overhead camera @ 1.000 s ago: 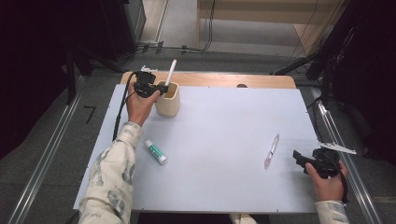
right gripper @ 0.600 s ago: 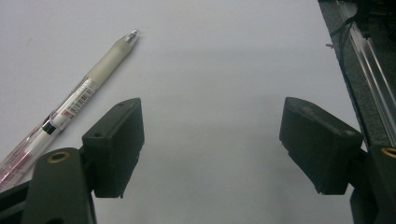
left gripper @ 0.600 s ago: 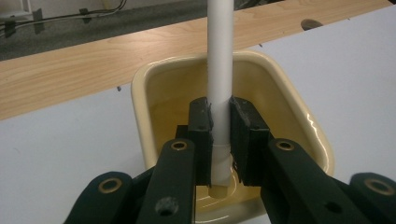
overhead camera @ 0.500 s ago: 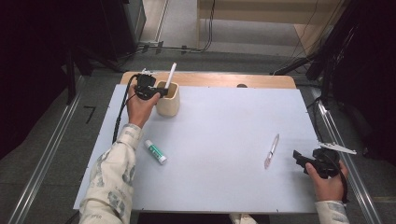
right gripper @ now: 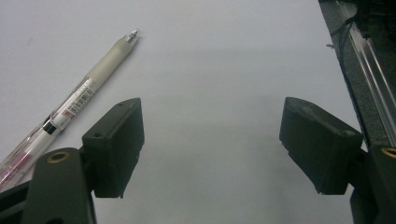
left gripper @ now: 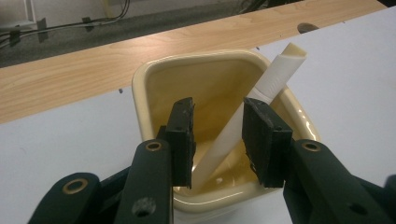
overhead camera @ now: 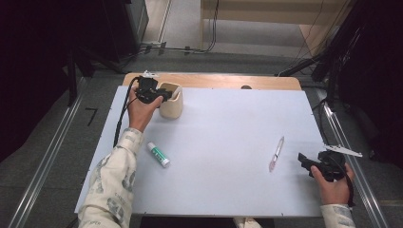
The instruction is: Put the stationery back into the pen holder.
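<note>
— What's nearest the person on the worktop (overhead camera: 218, 156)?

— The right tongs (overhead camera: 304, 161) at about four o'clock, resting low, jaws spread wide with nothing between them. Just to their left lies a clear pen (overhead camera: 276, 154) with a pink end, flat on the white sheet, not touched.

— And on the left side?

— A white glue stick (overhead camera: 158, 154) with green print lies at about eight o'clock, close beside the sleeve.

— Farther out?

— At eleven o'clock stands the cream cup (overhead camera: 170, 100). The left tongs (left gripper: 217, 140) hang over its mouth — their jaws have just been opening. The white marker (left gripper: 247, 114) leans inside the cup, passing between the pads; it sits close to the right pad, but I can't tell if they touch.
</note>
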A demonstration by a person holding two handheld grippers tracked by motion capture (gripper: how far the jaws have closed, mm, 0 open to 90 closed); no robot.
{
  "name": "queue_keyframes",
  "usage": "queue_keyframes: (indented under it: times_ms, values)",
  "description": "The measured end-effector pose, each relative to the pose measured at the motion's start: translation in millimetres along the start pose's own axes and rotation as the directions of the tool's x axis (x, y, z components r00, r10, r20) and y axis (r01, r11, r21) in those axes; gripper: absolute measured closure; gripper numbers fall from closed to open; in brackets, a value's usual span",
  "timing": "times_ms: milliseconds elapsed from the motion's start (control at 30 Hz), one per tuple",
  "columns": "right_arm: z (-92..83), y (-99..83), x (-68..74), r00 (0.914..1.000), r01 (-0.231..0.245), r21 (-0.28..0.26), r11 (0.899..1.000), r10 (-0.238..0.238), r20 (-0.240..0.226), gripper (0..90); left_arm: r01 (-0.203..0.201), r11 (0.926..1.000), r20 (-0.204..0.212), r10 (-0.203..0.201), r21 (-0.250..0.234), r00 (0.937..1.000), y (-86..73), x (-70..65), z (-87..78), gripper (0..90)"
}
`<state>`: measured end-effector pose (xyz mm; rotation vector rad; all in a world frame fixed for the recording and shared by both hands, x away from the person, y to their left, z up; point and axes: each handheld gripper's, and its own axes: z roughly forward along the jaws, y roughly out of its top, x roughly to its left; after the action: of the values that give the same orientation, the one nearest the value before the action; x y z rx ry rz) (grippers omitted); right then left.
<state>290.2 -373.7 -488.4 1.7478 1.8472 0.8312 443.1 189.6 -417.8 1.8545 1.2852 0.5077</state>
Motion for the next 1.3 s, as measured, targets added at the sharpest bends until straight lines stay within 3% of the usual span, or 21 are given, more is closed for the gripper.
queue_keyframes:
  times_ms: [433,600,1000,1300]
  values:
    - [-0.1,0.1,0.6,1.0,-0.001,0.0,1.0,0.001,-0.001,20.7,0.011,0.9999,0.001,-0.011,-0.012,0.9999,-1.8,-7.5,-14.0,54.8]
    - [-0.3,0.1,0.5,1.0,0.002,-0.001,1.0,-0.002,0.0,20.7,0.008,0.9999,-0.03,-0.009,-0.012,0.9995,-4.8,-11.5,-16.9,46.9]
    - [-0.3,0.2,1.0,1.0,0.001,0.001,1.0,-0.001,-0.001,20.7,0.002,0.9993,-0.028,-0.003,-0.036,0.9996,-2.7,-24.9,-32.7,41.6]
    - [-0.3,0.2,1.5,1.0,0.004,0.0,1.0,-0.004,-0.003,20.7,0.008,0.9992,-0.037,-0.01,-0.04,0.9993,-12.2,-29.0,-44.6,41.1]
